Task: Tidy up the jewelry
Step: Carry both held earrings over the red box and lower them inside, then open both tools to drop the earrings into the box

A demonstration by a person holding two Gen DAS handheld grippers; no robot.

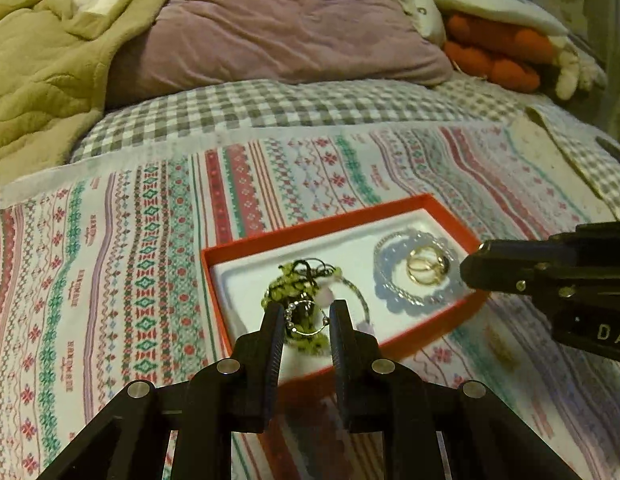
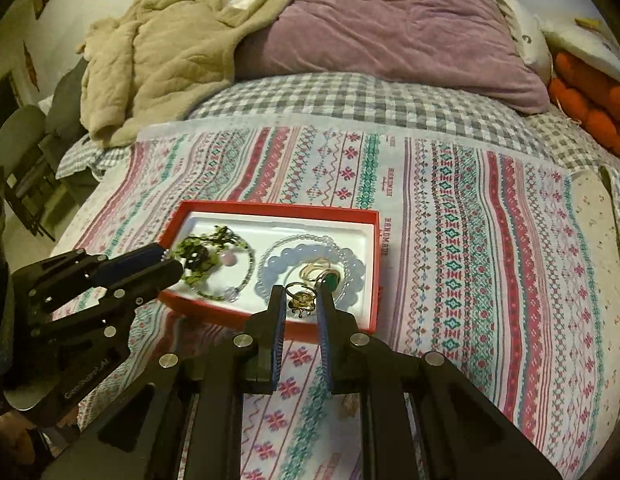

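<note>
Jewelry box [image 2: 373, 248]: only right view shows right tool [image 2: 302, 300] narrowly parted around ring [image 2: 300, 298]; left tool [image 1: 306, 316] likewise parted.

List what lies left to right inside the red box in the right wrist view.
Left gripper tips at the box's left end → green beaded bracelet → pink bead → pale blue beaded bracelet → green-stone ring, all on the white liner of the red box.
</note>
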